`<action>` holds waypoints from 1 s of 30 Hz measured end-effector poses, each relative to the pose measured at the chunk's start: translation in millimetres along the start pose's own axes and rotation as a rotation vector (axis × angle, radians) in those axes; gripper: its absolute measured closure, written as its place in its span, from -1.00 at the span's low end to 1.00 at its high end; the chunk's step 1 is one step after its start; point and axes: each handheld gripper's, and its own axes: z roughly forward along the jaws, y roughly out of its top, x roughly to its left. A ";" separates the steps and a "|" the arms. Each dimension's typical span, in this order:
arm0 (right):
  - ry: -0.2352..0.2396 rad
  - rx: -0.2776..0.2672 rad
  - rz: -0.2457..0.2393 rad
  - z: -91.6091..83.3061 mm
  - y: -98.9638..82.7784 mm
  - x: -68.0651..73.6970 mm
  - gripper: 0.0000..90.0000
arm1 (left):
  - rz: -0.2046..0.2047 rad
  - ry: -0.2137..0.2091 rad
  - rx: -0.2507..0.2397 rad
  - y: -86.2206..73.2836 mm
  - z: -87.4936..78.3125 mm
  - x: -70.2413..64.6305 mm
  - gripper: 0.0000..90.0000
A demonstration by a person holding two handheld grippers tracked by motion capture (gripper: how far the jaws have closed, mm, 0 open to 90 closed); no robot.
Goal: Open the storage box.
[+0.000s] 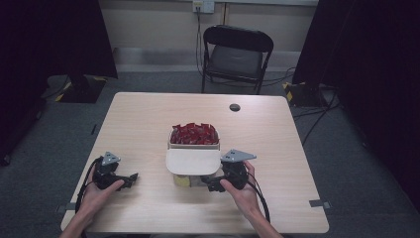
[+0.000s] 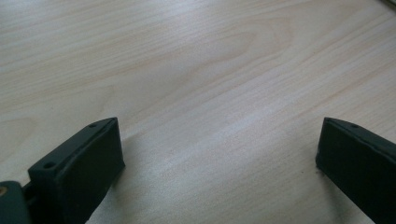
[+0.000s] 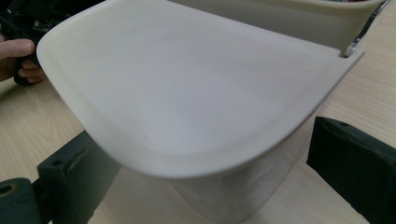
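Dim room in the high view, black at the left and right edges, soft even light falling on the table (image 1: 148,119) from above. The picture is grainy and a little soft. In the right gripper view a pale lid (image 3: 187,88) glows near overexposure at centre, casting shade beneath; nearby jaws blur at the bottom.

Cream box (image 1: 193,145), hinged lid (image 1: 193,161) open toward table's near edge, full of red packets (image 1: 194,134).

Recording lab; black curtains (image 1: 54,34); taped tripod feet (image 1: 64,94)
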 end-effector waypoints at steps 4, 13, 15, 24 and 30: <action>-0.003 -0.018 -0.001 -3.0 2.9 -0.9 -0.88 | 0.000 -0.001 0.000 0.0 0.0 0.0 -1.00; 0.000 -0.020 0.003 -2.2 6.3 -1.9 -0.90 | 0.000 -0.001 0.000 0.0 0.0 0.0 -1.00; -0.001 -0.019 0.002 -2.5 7.2 -2.2 -0.90 | 0.000 0.000 0.000 0.0 0.0 0.0 -1.00; 0.015 -0.013 0.009 -3.1 12.0 -5.8 -0.90 | -0.001 0.002 0.000 0.0 -0.1 -0.2 -1.00; -0.033 -0.025 0.020 -4.5 17.2 -7.4 -0.68 | -0.001 0.004 0.000 -0.1 -0.2 -0.4 -0.99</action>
